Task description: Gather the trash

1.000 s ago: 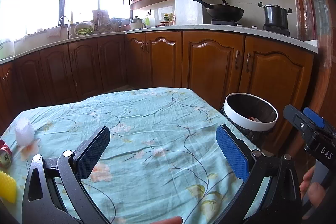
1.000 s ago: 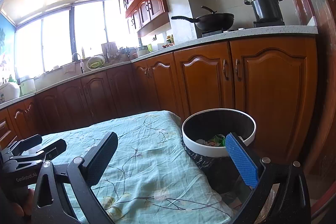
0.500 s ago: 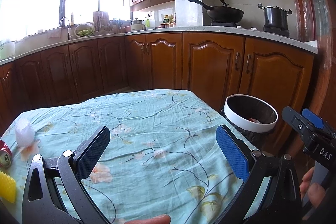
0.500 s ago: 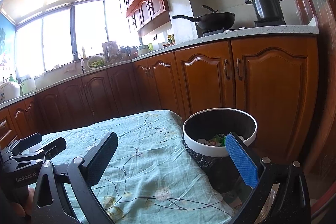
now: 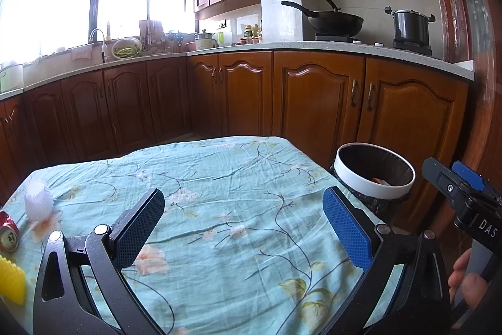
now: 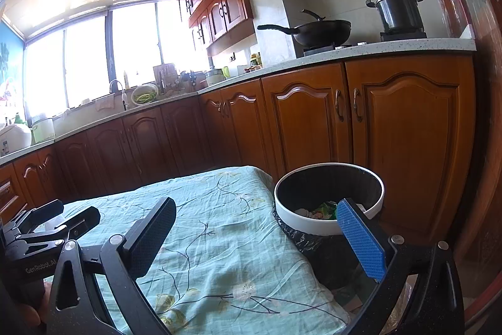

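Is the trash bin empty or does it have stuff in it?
Not empty. The bin is open, and inside lie crumpled white and green scraps. How full it is cannot be told.
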A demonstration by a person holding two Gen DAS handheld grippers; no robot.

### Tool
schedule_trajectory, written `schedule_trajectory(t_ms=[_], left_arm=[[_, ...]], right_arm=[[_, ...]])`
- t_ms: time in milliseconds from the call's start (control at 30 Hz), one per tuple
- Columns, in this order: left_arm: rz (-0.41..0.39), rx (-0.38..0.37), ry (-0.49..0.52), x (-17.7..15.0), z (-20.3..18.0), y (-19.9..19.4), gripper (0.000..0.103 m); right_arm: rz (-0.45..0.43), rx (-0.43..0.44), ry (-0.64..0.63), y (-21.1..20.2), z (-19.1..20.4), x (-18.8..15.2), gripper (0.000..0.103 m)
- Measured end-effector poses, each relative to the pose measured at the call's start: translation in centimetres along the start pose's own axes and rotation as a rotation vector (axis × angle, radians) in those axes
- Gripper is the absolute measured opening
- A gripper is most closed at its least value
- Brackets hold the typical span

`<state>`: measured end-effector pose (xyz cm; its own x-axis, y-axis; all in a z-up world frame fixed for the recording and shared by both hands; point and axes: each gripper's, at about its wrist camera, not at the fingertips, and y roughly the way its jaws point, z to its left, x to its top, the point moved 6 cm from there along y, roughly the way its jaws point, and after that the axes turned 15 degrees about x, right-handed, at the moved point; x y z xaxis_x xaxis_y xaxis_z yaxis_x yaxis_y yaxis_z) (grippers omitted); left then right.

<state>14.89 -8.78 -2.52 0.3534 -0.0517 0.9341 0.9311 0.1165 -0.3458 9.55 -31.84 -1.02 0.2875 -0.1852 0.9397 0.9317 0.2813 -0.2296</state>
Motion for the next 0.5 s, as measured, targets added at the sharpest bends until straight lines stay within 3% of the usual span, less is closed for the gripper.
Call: schedule_trajectory(t_ms=[500], left_arm=[[0.005,0.002,0.003,0.03,-0.14,-0.05,0.103]], right_arm=[[0.001,0.004,0.001,-0.10,0.18,-0.07,0.103]])
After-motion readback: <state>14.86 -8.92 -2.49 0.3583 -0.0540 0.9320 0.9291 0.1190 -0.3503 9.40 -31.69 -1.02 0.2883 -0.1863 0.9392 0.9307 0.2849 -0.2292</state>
